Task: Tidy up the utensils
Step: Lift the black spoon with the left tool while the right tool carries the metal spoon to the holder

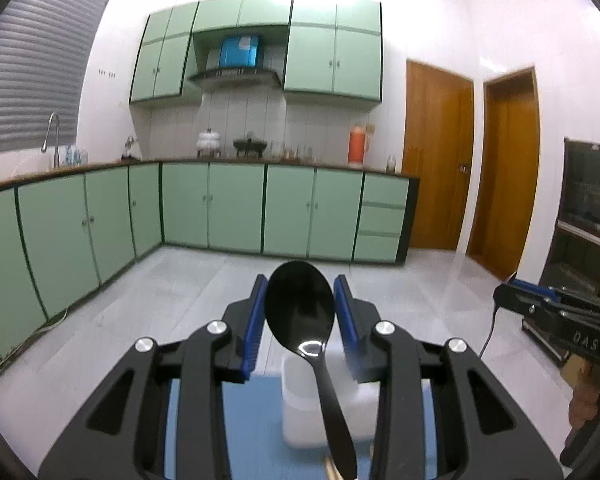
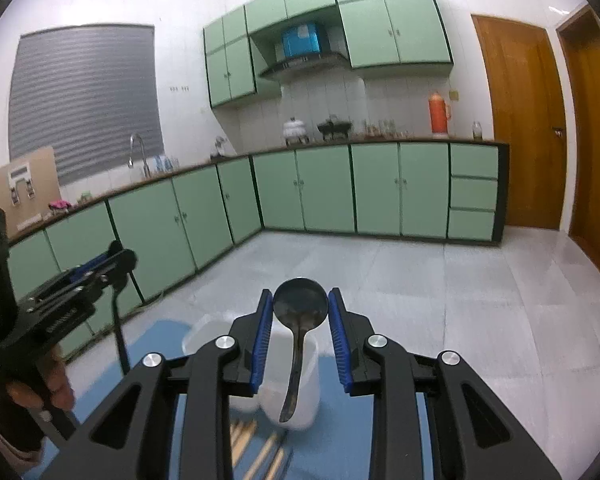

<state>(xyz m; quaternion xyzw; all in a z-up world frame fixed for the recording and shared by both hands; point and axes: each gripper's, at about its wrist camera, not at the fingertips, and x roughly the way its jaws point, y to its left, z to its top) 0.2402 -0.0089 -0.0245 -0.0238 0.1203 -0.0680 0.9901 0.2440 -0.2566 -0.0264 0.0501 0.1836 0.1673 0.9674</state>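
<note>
While the left gripper (image 1: 300, 312) clamps a black plastic spoon (image 1: 300, 312) by its bowl, handle hanging below the jaws, the right gripper (image 2: 300, 312) likewise pinches a dark ladle (image 2: 300, 307). Beneath both jaws stand white containers (image 1: 320, 404) on a blue mat (image 1: 256, 432); green cabinets (image 1: 236, 206) lie far beyond.

spoon (image 1: 300, 312): glossy black plastic, oval bowl up at 12 o'clock, handle running down toward 6 o'clock, slightly tilted; bowl sits between the blue pads, touching both.
ladle (image 2: 301, 304): dark, round bowl up at 12 o'clock, thin curved handle hanging toward 6 o'clock; bowl pinched between blue pads.
container (image 1: 312, 408): white translucent plastic tub, upright on a blue mat, below and behind the spoon handle.
cups (image 2: 296, 384): two white translucent containers side by side on the mat, one at 9 o'clock of the other.
sticks (image 2: 260, 456): pale wooden chopsticks lying on the mat at 6 o'clock, blurred.
</note>
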